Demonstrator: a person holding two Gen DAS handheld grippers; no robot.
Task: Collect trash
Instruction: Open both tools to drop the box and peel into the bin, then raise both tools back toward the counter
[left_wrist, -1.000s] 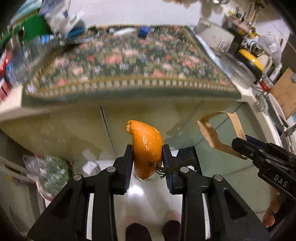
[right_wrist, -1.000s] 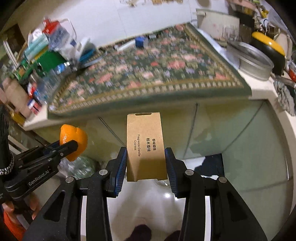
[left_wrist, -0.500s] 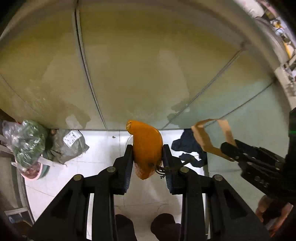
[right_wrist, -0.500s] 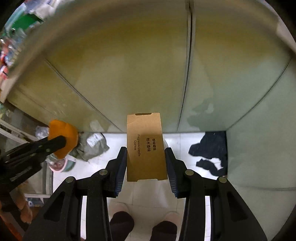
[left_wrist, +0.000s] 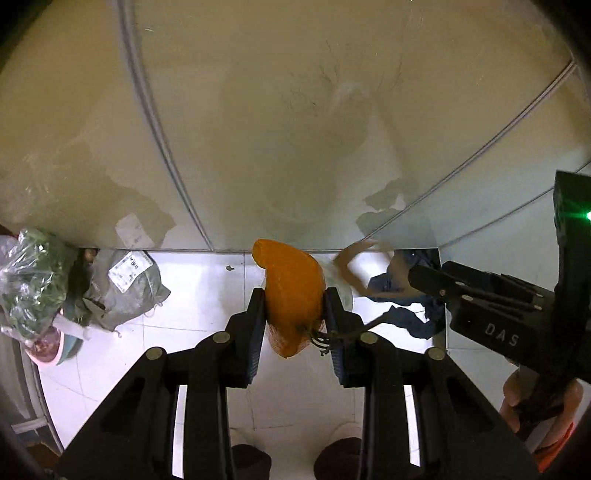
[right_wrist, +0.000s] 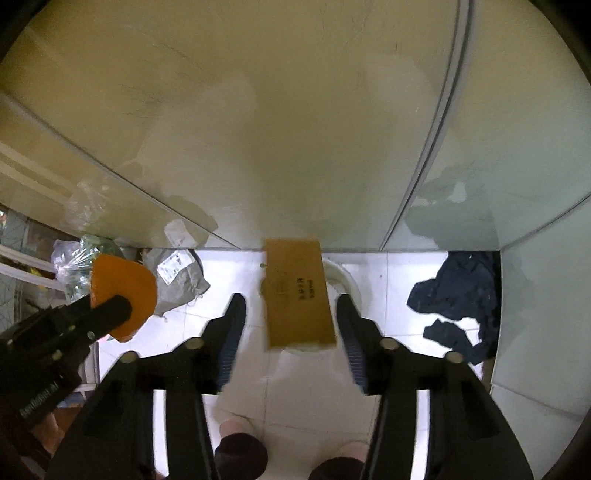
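Note:
My left gripper (left_wrist: 294, 314) is shut on an orange peel (left_wrist: 293, 291) and holds it over the white floor. The peel also shows at the left of the right wrist view (right_wrist: 123, 291). My right gripper (right_wrist: 291, 325) is open; the brown cardboard box (right_wrist: 297, 293) hangs free between its spread jaws, blurred, above a white round bin (right_wrist: 345, 280). In the left wrist view the box (left_wrist: 356, 258) is a blurred brown shape beside the right gripper's fingers (left_wrist: 436, 280).
Pale cabinet doors (left_wrist: 295, 129) fill the upper view. A grey parcel bag (left_wrist: 125, 284) and a bag of greens (left_wrist: 33, 288) lie at the left. Dark blue cloth (right_wrist: 461, 295) lies at the right. My feet (right_wrist: 240, 446) stand below.
Both grippers tilted further down toward the floor. My right gripper opened and let go of the cardboard box, which now drops. The left still grips the peel.

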